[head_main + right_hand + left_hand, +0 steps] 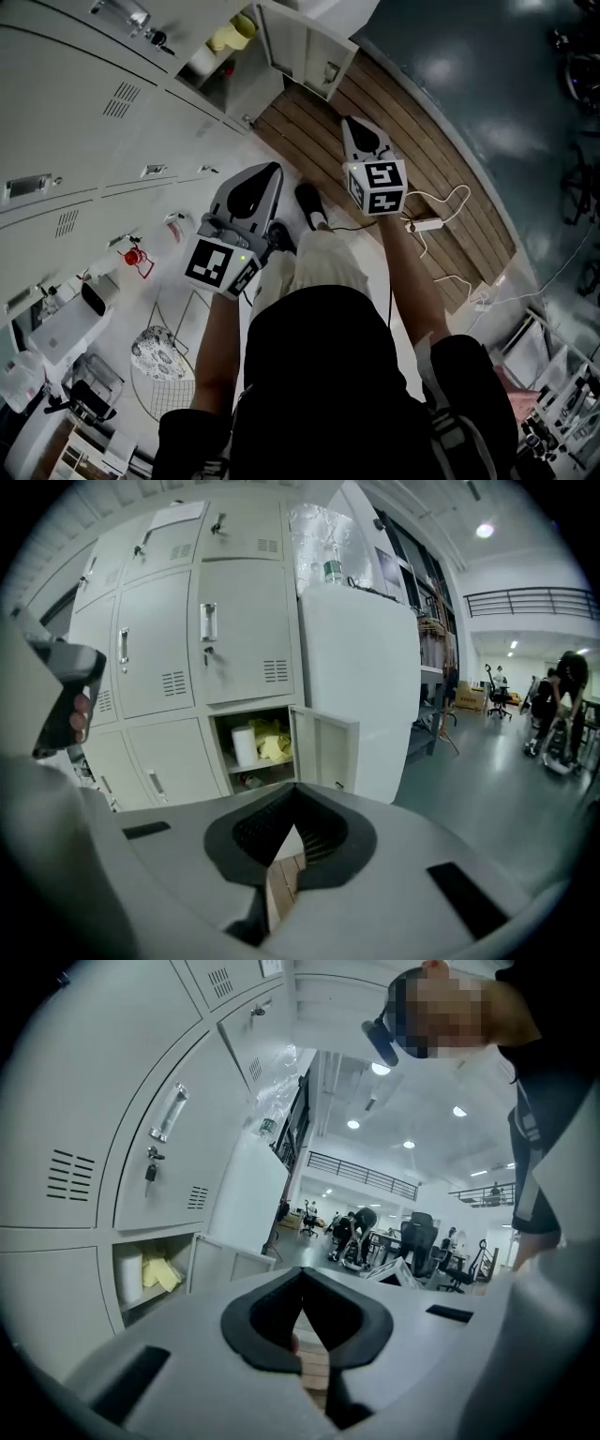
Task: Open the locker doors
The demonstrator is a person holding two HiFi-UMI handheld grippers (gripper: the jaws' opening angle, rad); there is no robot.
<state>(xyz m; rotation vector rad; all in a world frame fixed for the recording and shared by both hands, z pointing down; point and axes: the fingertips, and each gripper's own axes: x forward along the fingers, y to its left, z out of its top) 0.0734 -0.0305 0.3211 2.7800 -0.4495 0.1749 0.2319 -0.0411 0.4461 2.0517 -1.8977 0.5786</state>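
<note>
Closest in, at the bottom of each gripper view, both pairs of jaws are together with nothing between them. The left gripper [302, 1274] and the right gripper [293, 822] each show only a sliver of wooden floor [403, 131] through the slit under the pads. In the head view both are held out in front of the person, well apart from each other and touching nothing, the left one at centre left and the right one higher, near the middle. Beyond them the lockers [84, 122] fill the upper left of that frame. One open door [323, 747] hangs out to the right of an open compartment [251, 720] low in the bank, which holds a paper roll [244, 745] and a yellow cloth [272, 742]. The right gripper faces this finished locker almost squarely. The work left is above and to the left of it, where each closed door [246, 635] carries a handle [208, 621] near its left edge, with a key [208, 652] just below. The handle is a bar with its long axis upright. In the left gripper view one such bar sits at upper left, looming larger than any handle does for the right gripper. So the left hand looks the nearer one, with its target up and to the left of its jaws. The jaws would probably have to part first and then close across the bar from the sides. Going by the open door, these doors would likely swing out to the right.
</note>
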